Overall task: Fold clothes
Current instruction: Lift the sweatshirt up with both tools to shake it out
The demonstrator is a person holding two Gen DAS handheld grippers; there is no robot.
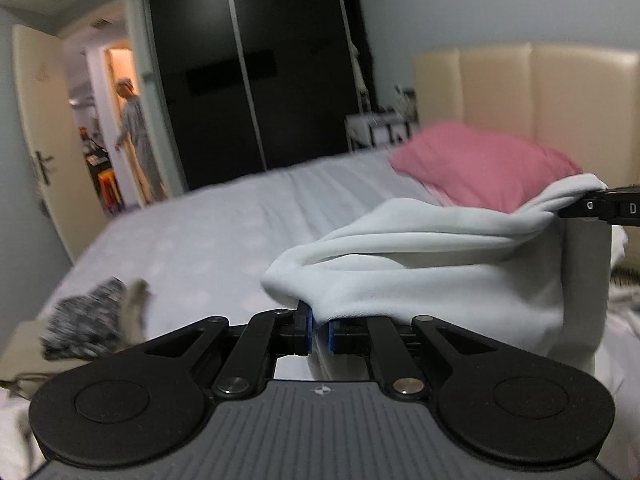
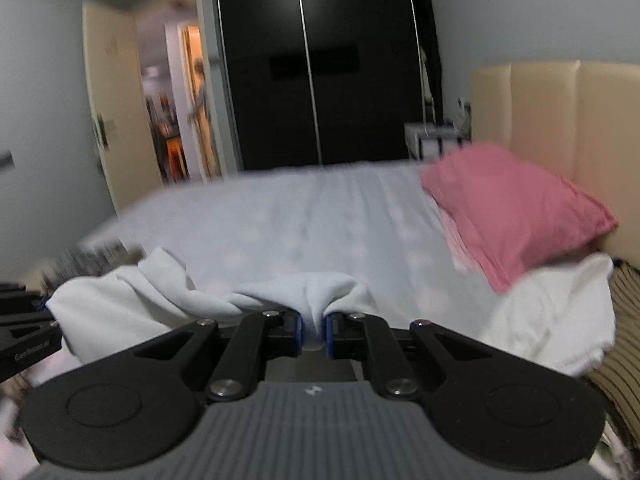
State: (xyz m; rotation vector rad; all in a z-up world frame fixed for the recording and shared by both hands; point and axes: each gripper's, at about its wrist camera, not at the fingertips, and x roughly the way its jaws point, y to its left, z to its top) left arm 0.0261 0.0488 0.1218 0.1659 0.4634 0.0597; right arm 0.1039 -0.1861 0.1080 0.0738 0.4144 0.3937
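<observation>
A white garment (image 1: 440, 264) hangs stretched between my two grippers above the bed. My left gripper (image 1: 319, 330) is shut on one edge of it. My right gripper (image 2: 313, 330) is shut on another bunched edge of the white garment (image 2: 304, 292). The right gripper (image 1: 600, 206) also shows at the right edge of the left wrist view, pinching the cloth. The left gripper's black body (image 2: 24, 332) shows at the left edge of the right wrist view. The cloth sags in folds between them.
The bed (image 1: 224, 232) has a pale dotted sheet. A pink pillow (image 2: 516, 216) lies by the cream headboard (image 2: 560, 120). A dark patterned garment (image 1: 84, 320) lies at the left. A white cloth (image 2: 560, 320) and striped cushion (image 2: 624, 320) lie at right. A dark wardrobe (image 1: 256, 72) and open door stand beyond.
</observation>
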